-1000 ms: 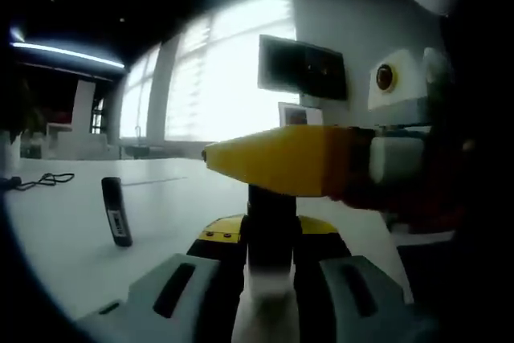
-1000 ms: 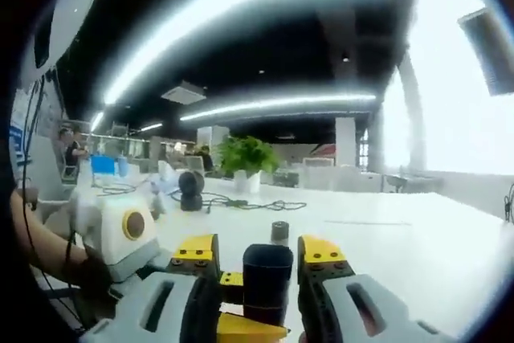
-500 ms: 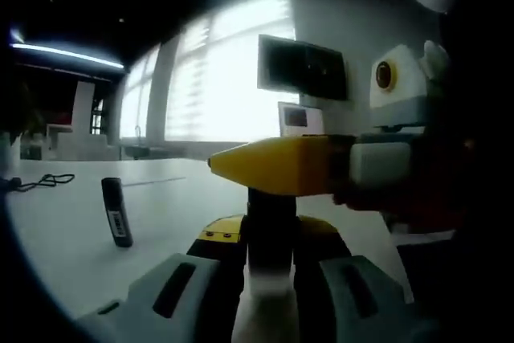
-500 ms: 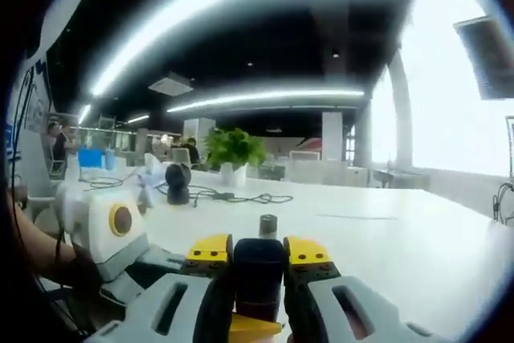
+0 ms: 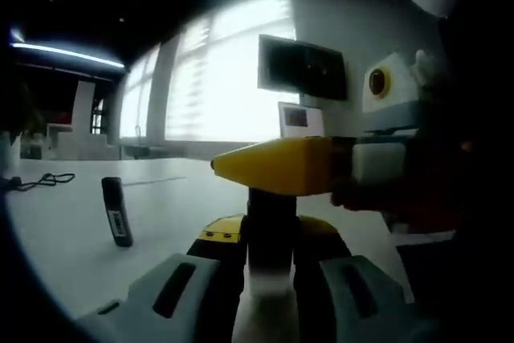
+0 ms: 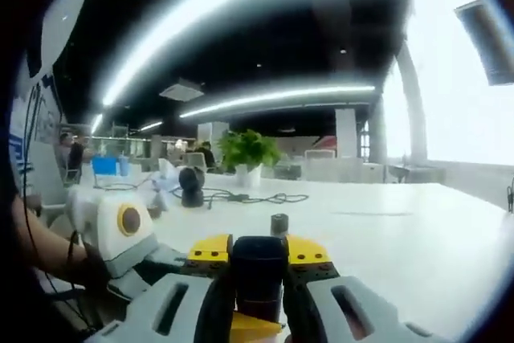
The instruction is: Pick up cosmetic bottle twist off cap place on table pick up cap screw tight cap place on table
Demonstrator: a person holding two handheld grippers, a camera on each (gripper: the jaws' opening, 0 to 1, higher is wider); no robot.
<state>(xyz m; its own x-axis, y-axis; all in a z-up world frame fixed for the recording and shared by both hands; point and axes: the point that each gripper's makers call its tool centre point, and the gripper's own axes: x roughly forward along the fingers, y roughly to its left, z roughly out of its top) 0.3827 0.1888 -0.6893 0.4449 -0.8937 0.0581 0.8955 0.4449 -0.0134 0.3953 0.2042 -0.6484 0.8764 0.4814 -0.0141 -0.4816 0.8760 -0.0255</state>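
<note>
In the left gripper view the left tool [image 5: 269, 275] clamps the pale lower body of the cosmetic bottle [image 5: 261, 311] between its grey, yellow-tipped jaws, holding it upright above the white desk [image 5: 72, 230]; the bottle's dark cylindrical cap [image 5: 271, 226] rises just beyond, and the right tool [image 5: 277, 166] comes in from the right with one yellow jaw lying across the top of that cap; in the right gripper view the right tool [image 6: 259, 267] has its two yellow-tipped jaws closed narrowly on the dark cap [image 6: 259, 267], one on each side, so it holds the cap while the left holds the bottle; this looks like the twisting step, though whether off or on I cannot tell; to do it well, keep the left hold still and square, turn the right tool about the bottle's own axis without tilting, and neither pull nor press until the thread runs freely; a skewed turn could slip the jaws or jam the thread; farther off on the desk stand a slim dark upright object [image 5: 116, 210] and a small dark cylinder [image 6: 279, 225], well apart from the work, with cables [image 6: 241, 197] and a green potted plant [image 6: 247, 153] beyond.
</note>
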